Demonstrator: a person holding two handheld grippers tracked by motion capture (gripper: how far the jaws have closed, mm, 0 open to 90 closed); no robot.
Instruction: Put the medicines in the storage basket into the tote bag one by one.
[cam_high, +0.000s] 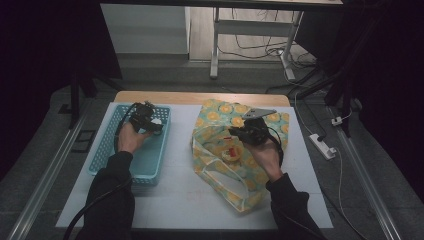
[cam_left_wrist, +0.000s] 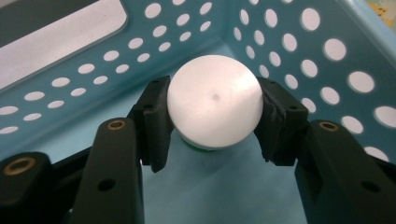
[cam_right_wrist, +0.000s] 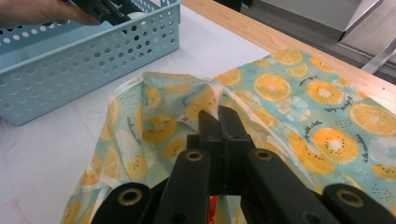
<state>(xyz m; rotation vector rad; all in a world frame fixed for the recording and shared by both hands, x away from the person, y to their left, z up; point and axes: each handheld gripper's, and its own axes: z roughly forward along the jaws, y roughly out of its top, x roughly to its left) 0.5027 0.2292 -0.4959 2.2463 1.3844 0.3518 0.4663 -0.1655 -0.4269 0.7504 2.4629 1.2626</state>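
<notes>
A white round-topped thing with a green base sits on the floor of the light blue perforated basket, near a far corner. My left gripper reaches into that basket, and both pads touch the white thing's sides. The orange-slice print bag lies right of the basket with its mouth lifted. My right gripper has its jaws together on the raised rim of the bag. In the high view the right gripper hangs over the bag's middle. Something red shows inside the bag.
A white mat covers the wooden table. Basket and bag stand a hand's width apart. The person's forearms come in from the near edge. Behind the table are a desk frame and cables; a power strip lies on the floor at right.
</notes>
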